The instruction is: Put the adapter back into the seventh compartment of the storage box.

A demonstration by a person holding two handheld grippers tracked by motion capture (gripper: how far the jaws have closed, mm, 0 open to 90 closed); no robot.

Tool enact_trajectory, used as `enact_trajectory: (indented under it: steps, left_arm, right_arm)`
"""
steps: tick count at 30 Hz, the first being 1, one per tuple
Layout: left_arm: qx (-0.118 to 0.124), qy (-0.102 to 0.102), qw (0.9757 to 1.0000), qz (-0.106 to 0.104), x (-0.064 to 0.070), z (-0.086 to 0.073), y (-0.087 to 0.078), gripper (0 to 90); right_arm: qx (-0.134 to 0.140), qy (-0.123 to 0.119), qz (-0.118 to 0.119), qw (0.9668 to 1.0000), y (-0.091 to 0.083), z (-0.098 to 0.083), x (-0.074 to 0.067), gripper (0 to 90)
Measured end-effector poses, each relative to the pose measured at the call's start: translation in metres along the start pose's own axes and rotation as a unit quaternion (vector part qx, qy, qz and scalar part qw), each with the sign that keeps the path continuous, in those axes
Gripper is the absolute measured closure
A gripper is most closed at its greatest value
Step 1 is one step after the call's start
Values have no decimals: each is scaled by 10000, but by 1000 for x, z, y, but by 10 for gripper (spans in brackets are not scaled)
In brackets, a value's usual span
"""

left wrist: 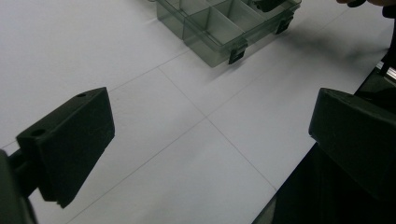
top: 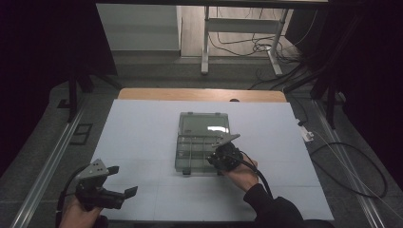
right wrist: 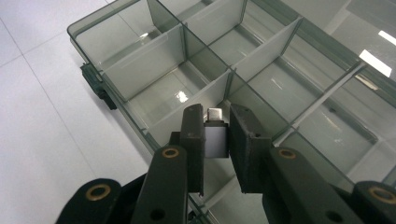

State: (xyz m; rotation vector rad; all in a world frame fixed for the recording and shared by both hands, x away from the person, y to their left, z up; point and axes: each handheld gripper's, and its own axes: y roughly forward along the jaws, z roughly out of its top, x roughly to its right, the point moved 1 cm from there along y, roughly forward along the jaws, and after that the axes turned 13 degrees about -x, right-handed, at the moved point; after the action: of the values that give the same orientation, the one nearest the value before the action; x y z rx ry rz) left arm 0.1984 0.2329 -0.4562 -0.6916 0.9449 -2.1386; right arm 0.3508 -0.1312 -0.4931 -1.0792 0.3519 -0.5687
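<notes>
A small grey block with a metal tip [right wrist: 215,135] — it looks like a little adapter or plug, though its kind cannot be made out for certain — is pinched between the jaws of the right gripper [right wrist: 215,140]. It is held upright, tip pointing away from the hand, just above the near edge of an open compartment box [right wrist: 116,28], over one of the empty cells by the front wall. Held this way, it can probably be lowered straight into the cell without catching a divider.

In the high view the box [top: 202,124] is seen lying near the middle of the white table [top: 142,128] with its lid folded back flat, so every cell is left open from above. The right gripper [top: 223,156] is placed over the box's near right part, the hand behind it.

The left gripper [top: 121,183] is held well apart from the box, near the table's front left corner, with its jaws spread wide and nothing between them — apparently kept out of the way while the placing is done by the other hand.
</notes>
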Motion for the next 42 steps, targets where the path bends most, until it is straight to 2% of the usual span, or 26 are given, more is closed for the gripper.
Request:
enact_trajectory:
  steps: [7, 14, 21, 28, 42]
  left_arm:
    - [-1, -9, 10000, -8, 0, 0, 0, 5]
    - [2, -18, 10000, -11, 0, 0, 0, 5]
    - [8, -25, 10000, -16, 0, 0, 0, 5]
    - [7, -26, 10000, -17, 0, 0, 0, 5]
    - [6, -21, 10000, -14, 0, 0, 0, 5]
  right_arm:
    - [-30, 23, 15, 10000, 4, -1, 1, 727]
    - [115, 70, 93, 9999, -2, 1, 0, 688]
    - [162, 35, 89, 9998, -11, 0, -1, 572]
    - [189, 100, 237, 9995, -20, -3, -1, 454]
    - [212, 79, 274, 9994, -36, -12, 0, 314]
